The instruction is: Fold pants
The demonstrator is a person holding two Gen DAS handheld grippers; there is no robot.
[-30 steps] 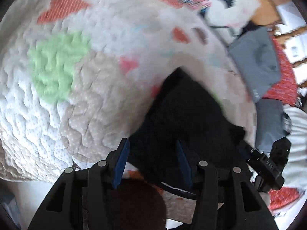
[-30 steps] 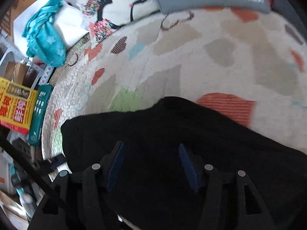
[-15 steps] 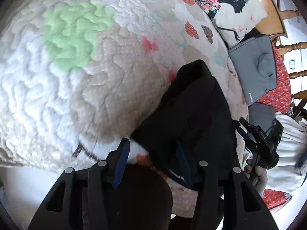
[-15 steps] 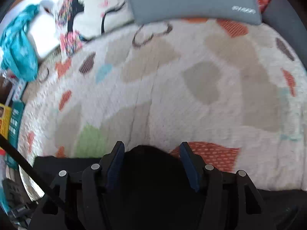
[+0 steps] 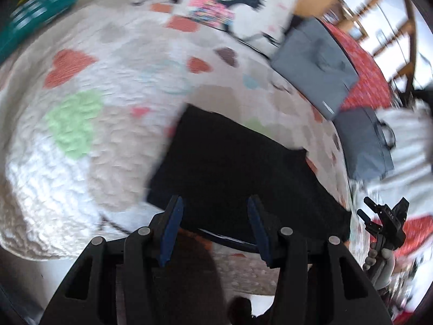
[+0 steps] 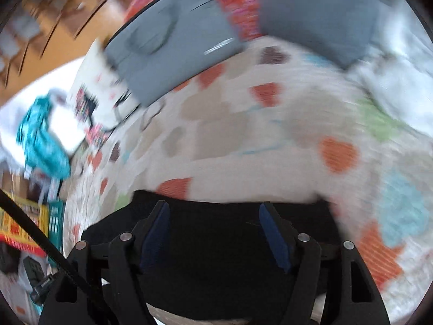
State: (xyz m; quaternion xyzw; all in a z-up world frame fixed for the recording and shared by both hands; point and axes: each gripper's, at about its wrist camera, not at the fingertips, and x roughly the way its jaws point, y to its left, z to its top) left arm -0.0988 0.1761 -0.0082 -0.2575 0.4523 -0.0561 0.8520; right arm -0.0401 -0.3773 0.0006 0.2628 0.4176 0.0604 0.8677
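The black pants (image 5: 238, 168) lie folded into a flat rectangle on a white quilt with coloured hearts (image 5: 81, 124). My left gripper (image 5: 213, 216) is open and empty, held just above the near edge of the pants. In the right wrist view the pants (image 6: 216, 243) fill the lower frame, and my right gripper (image 6: 213, 224) is open and empty over them. The right gripper also shows in the left wrist view (image 5: 384, 216), off the pants' right end. Both views are blurred by motion.
Two grey cushions (image 5: 316, 65) (image 5: 362, 143) and a patterned pillow (image 5: 232, 2) lie at the quilt's far side. A red patterned cloth (image 5: 362, 62) lies behind them. Teal fabric (image 6: 40, 140) and yellow boxes (image 6: 19, 227) sit to the left in the right wrist view.
Both grippers have pulled back and swung; the views turned, and the pants now lie flat as a wider rectangle. Both grippers stay open.
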